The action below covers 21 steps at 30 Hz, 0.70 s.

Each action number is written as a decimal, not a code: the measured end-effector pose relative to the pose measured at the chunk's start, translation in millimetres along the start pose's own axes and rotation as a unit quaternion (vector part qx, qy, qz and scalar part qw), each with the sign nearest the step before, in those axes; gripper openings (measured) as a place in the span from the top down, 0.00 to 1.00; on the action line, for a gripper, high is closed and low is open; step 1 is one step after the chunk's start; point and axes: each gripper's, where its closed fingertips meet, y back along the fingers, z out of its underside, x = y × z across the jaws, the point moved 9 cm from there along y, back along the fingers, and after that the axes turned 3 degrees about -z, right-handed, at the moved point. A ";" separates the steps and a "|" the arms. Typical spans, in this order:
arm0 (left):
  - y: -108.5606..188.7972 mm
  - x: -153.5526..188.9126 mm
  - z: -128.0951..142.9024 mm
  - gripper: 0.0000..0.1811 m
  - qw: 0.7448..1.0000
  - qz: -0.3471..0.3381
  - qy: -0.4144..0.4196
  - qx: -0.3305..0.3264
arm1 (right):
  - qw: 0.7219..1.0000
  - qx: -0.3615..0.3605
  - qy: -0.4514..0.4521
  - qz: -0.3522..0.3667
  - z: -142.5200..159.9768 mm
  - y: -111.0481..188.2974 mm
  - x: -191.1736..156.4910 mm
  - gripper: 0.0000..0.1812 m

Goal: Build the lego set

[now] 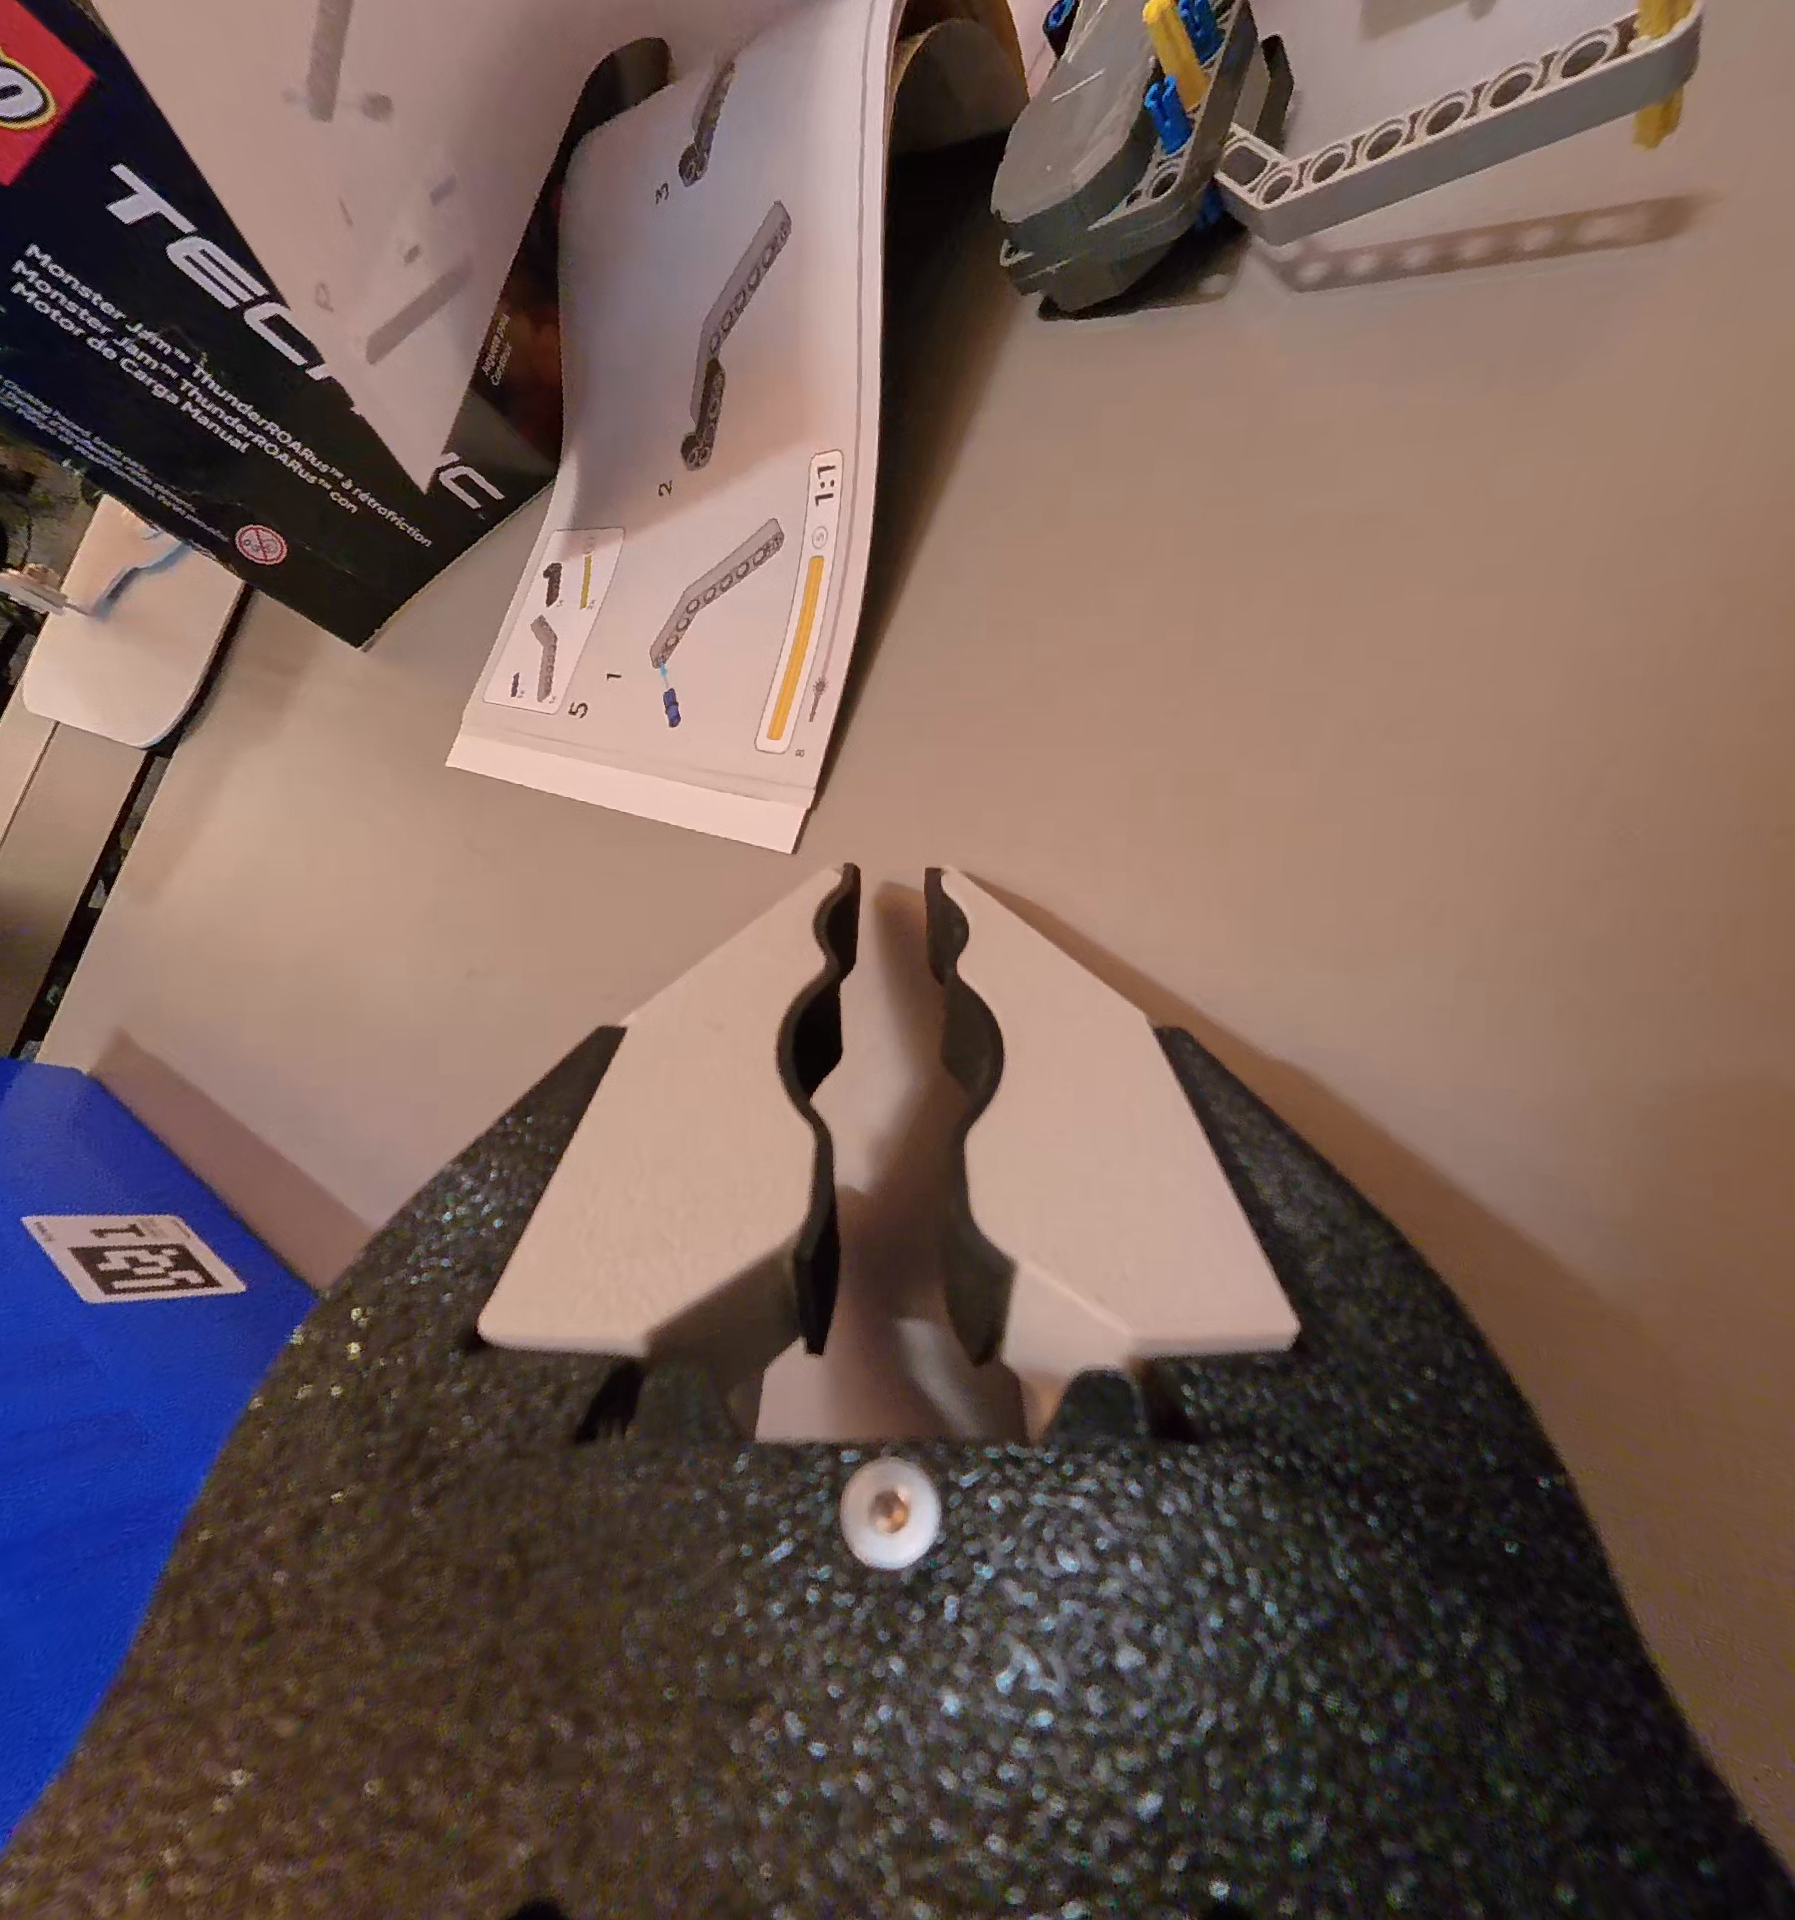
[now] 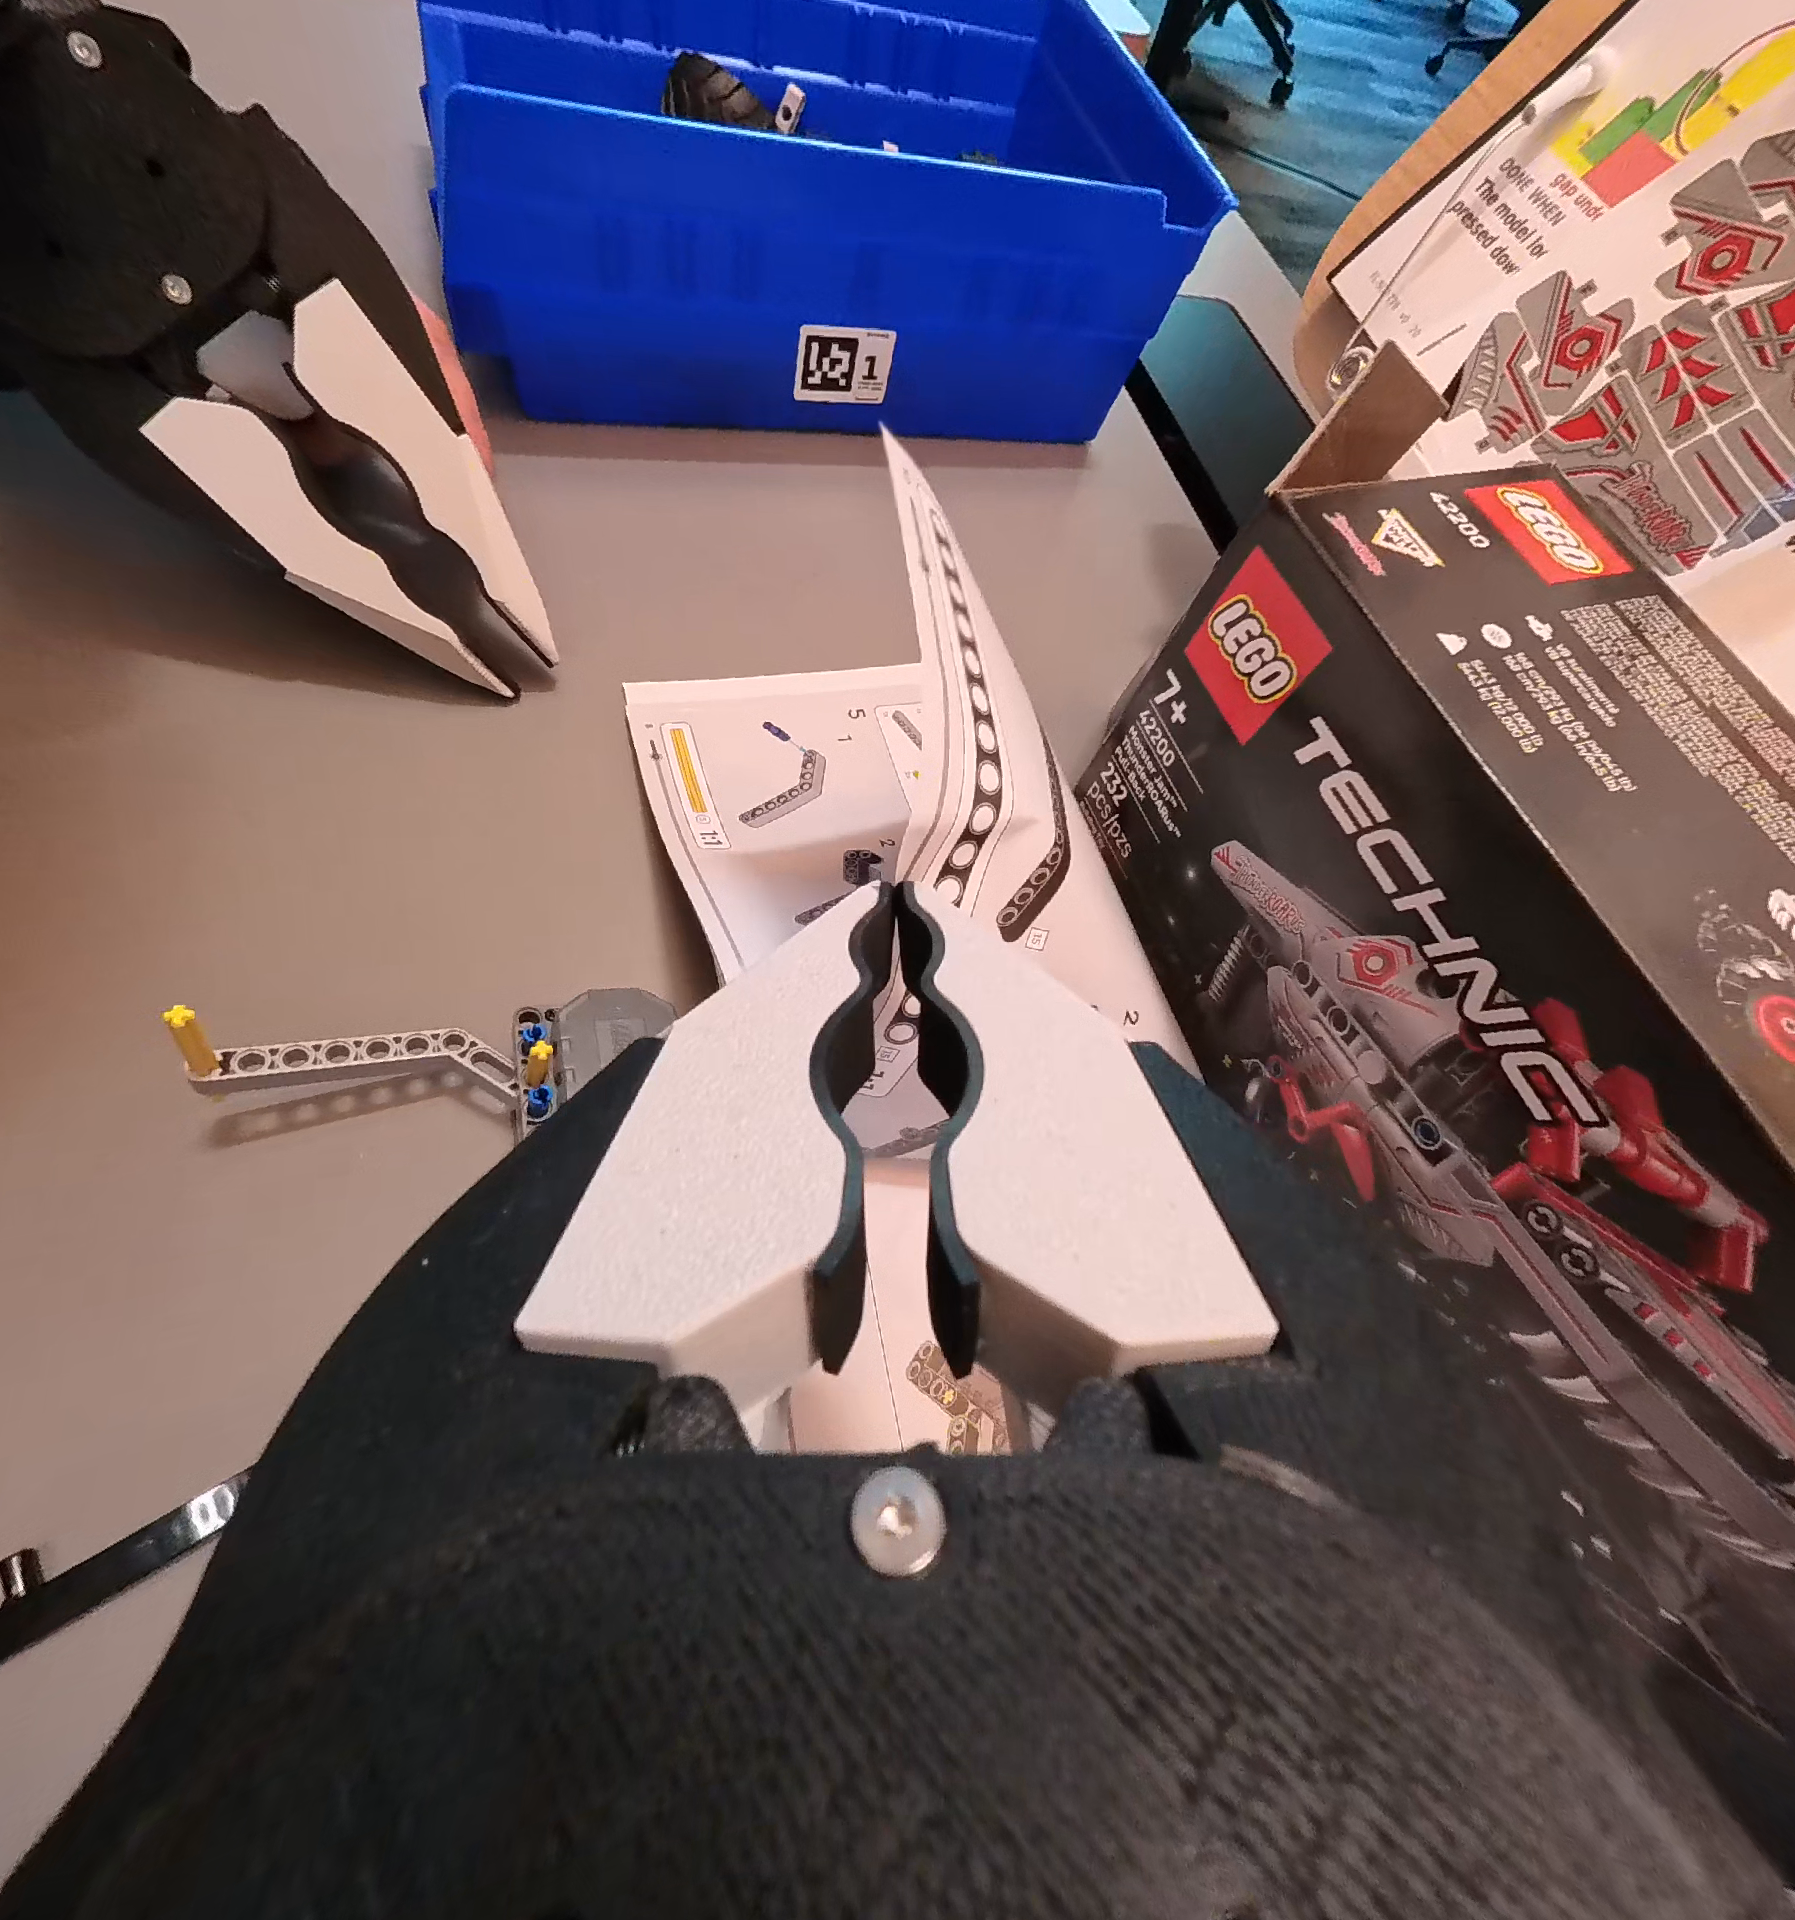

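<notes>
Left gripper (image 1: 891, 883) hangs over bare table (image 1: 1392, 831), jaws a narrow slit apart w/ nothing between them. Right gripper (image 2: 895, 896) has its tips pinched together over the instruction booklet (image 2: 768, 790); whether a page edge is caught between them I can't tell, looks like nothing held.

Part-built model (image 2: 373, 1055): grey angled beam w/ yellow and blue pegs joined to a dark grey block, sits on the table left of the right gripper, well apart from both. In the left view it's at far right (image 1: 1392, 145). Blue parts bin (image 2: 820, 260) at the far side, set box (image 2: 1495, 935) on the right propping the booklet.

Step in hand, my guess: checking the open page, then fetching the next piece. To do it well:
- keep the curled page flat enough to read, don't crease it
- pick one piece from the bin, grip across its flat faces
- steady the model w/ the other gripper on the dark block, not on the pegs
- line up holes before pushing.
</notes>
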 end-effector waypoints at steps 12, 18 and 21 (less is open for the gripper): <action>-0.2 0.3 0.1 0.96 1.000 0.002 0.001 0.001 | 1.000 -0.002 0.000 -0.003 0.5 -1.3 -0.2 1.00; -0.3 0.3 0.2 0.96 1.000 0.002 0.001 0.001 | 1.000 -0.002 0.003 -0.005 -0.6 -1.7 -1.2 1.00; -0.3 0.2 0.3 0.96 1.000 0.003 0.002 0.002 | 1.000 -0.004 0.005 -0.007 -0.8 -3.2 -1.9 1.00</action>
